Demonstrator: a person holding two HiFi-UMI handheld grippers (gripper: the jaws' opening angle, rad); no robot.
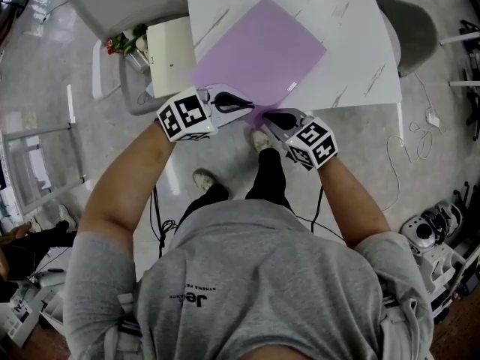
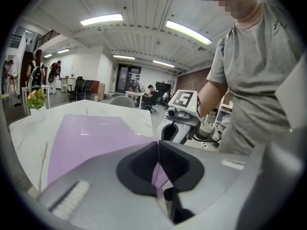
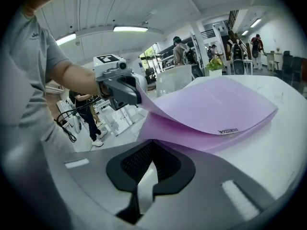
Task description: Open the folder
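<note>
One cover of lilac folder (image 1: 262,51), at near edge of white table (image 1: 352,21), pinched in left gripper (image 1: 241,103); right gripper (image 1: 271,118), jaws together and empty, beside lower leaf. Could drag unpinned folder off.

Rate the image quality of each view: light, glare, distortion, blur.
Head view: even light, sharp, a soft sheen on the floor. Left gripper view: strong fisheye bend, dark corners, ceiling light strips blown out, a small glint on the purple folder. Right gripper view: the same bend; the right hand-held gripper has a soft near body, the folder's label fairly crisp.
</note>
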